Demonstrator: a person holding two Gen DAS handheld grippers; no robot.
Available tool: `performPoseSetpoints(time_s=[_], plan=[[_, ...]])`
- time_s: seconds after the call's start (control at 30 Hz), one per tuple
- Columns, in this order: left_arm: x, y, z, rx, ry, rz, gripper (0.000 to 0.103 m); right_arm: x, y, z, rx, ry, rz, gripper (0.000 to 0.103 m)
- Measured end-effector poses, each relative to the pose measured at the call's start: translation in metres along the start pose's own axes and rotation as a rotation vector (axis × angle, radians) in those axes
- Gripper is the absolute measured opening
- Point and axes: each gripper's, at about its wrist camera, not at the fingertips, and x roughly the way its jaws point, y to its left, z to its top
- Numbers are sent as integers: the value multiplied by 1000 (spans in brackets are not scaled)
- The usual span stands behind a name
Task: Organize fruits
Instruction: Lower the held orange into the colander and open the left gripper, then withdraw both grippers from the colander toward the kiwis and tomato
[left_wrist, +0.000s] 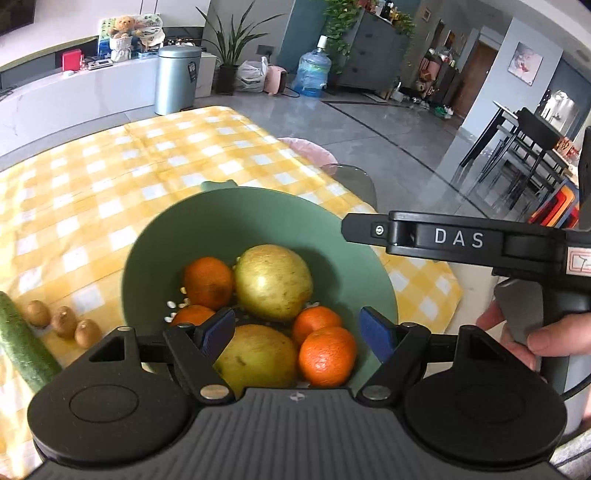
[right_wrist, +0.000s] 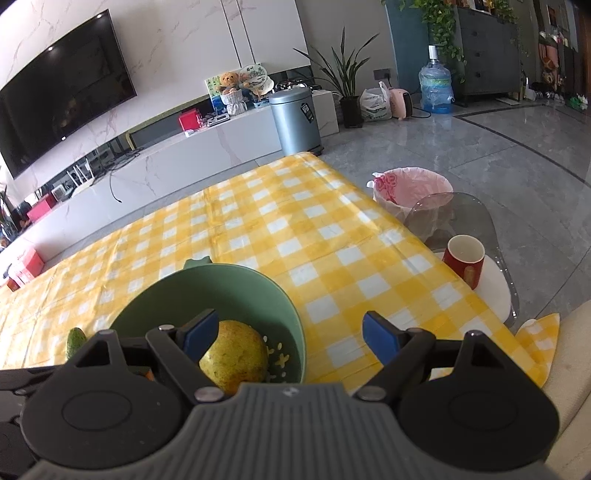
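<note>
My left tongs (left_wrist: 299, 332) hang released over the green bowl (left_wrist: 177, 236), nothing between the blue pads. Bowl sits on the yellow checked cloth (left_wrist: 92, 184), holding two pears (left_wrist: 273, 282) and four oranges (left_wrist: 327, 356). Three kiwis (left_wrist: 64, 321) and a cucumber (left_wrist: 22, 343) lie left of it. My right tongs (right_wrist: 291, 336) gape empty at the bowl's right rim. Red cup (right_wrist: 465, 260) far right.
</note>
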Motion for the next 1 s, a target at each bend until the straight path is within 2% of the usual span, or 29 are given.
performPoseSetpoints(time_s=[0.27,0.5,0.67,0.8,0.9,1.0], plan=[[-22,8,-1,7,25,71,90,-6,17,1,-78,41,-40,95],[-43,25,-4,-47,58,148,90,-4,33,3,-91,132,-70,98],[-69,36,-7,-91,46,186,90,-9,36,6,-37,190,-49,98],[-90,46,-14,-145,36,184,90,-18,41,8,-18,214,-18,98],[-108,54,-23,-187,28,195,90,-32,48,10,-6,202,46,98],[-127,61,-33,-229,12,214,90,-46,62,14,-37,163,62,98]])
